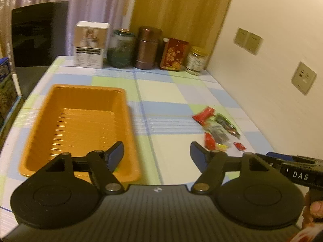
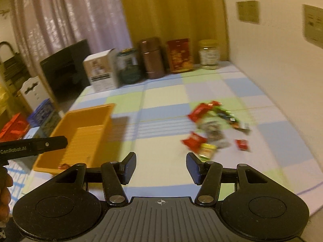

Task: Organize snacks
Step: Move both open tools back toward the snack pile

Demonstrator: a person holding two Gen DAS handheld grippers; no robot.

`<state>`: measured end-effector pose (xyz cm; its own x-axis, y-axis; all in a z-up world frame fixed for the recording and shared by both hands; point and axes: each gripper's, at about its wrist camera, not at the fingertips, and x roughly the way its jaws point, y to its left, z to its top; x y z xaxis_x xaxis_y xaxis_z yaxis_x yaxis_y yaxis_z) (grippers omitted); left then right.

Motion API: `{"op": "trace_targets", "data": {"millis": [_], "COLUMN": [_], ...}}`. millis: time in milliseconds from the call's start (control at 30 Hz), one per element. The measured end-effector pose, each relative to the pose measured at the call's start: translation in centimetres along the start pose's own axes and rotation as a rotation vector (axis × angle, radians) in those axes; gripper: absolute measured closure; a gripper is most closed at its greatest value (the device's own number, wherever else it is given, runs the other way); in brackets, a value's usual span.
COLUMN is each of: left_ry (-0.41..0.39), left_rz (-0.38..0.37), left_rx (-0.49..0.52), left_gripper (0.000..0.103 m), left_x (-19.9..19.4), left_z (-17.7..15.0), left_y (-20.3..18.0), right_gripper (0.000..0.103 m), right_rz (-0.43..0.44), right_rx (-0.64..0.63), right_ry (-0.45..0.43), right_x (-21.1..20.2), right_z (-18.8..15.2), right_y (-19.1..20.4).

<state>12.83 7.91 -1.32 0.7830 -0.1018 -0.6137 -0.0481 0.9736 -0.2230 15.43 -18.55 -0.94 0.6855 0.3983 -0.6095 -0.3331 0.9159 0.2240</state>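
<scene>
An orange tray [image 1: 129,121] lies on the checked tablecloth at the left; it also shows in the right wrist view [image 2: 101,121], with a small red wrapper [image 2: 63,166] at its near end. A pile of snack packets [image 1: 218,129], red, green and grey, lies on the cloth to the right, also in the right wrist view [image 2: 214,127]. My left gripper [image 1: 157,153] is open and empty, above the tray's near right corner. My right gripper [image 2: 161,168] is open and empty, just short of the pile and a little left of it.
A white box [image 1: 89,44], a green jar [image 1: 121,49], a brown canister [image 1: 147,48], a red tin [image 1: 174,54] and a yellow-lidded jar [image 1: 196,60] stand along the back edge. A wall [image 1: 272,60] runs close on the right. A black chair [image 1: 38,34] stands at the far left.
</scene>
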Motion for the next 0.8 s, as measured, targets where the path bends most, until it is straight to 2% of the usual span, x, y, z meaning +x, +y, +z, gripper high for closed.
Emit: {"op": "trace_targets", "data": {"millis": [200,433,800], "left_ry": [0.032,0.053,0.110], "left_rz": [-0.025,-0.038,-0.070], "left_rx": [0.052,0.123,0.211], "left_gripper": [0.028,0.027,0.027], "left_x": [1.7,4.3,10.5], "left_z": [-0.7,-0.8,-0.5], "left_y": [-3.5,-6.5,-9.5], "right_gripper": [0.047,0.047,0.047], "right_rz": [-0.064,-0.120,-0.153], "right_rx": [0.050,0.112,0.140], "right_ry": [-0.021,-0.026,-0.010], "right_x": [-1.5,-1.3,2.1], "right_z": [-0.5,-0.4,0.3], "right_y": [-3.8,-7.6,-11.6]}}
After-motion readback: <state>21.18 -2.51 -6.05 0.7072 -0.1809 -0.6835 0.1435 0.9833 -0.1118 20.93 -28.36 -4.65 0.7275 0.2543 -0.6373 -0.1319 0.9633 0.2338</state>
